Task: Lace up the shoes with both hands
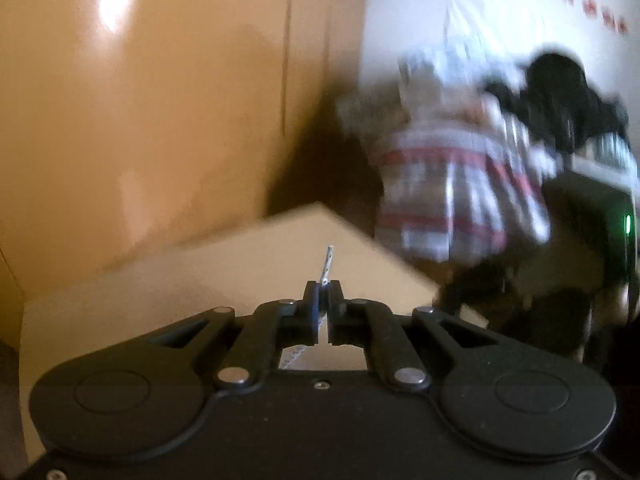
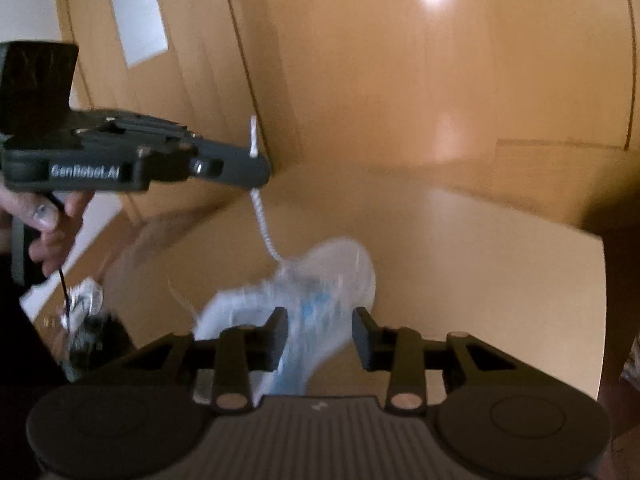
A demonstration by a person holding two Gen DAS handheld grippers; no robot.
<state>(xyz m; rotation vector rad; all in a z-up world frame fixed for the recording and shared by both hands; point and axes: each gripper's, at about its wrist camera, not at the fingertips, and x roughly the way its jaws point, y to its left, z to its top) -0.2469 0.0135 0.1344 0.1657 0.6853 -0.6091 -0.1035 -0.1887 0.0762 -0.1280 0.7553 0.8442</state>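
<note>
A white shoe with blue marks (image 2: 332,276) lies blurred on the light wooden table (image 2: 480,260). From it a white speckled lace (image 2: 262,224) rises to my left gripper (image 2: 256,168), which is shut on it. In the left wrist view the lace's tip (image 1: 327,264) pokes out above that gripper (image 1: 323,286), whose jaws are pressed together. My right gripper (image 2: 320,332) is open just above the shoe. The shoe shows in the gap between the jaws, and its fingers (image 2: 280,328) do not press on it.
A person's hand (image 2: 48,216) holds the left gripper. Orange-brown wooden panels (image 2: 400,80) stand close behind the table. Blurred checked cloth (image 1: 452,184) and a dark device with a green light (image 1: 626,224) are off the table's far corner (image 1: 320,208). Crumpled clutter (image 2: 84,300) lies low at left.
</note>
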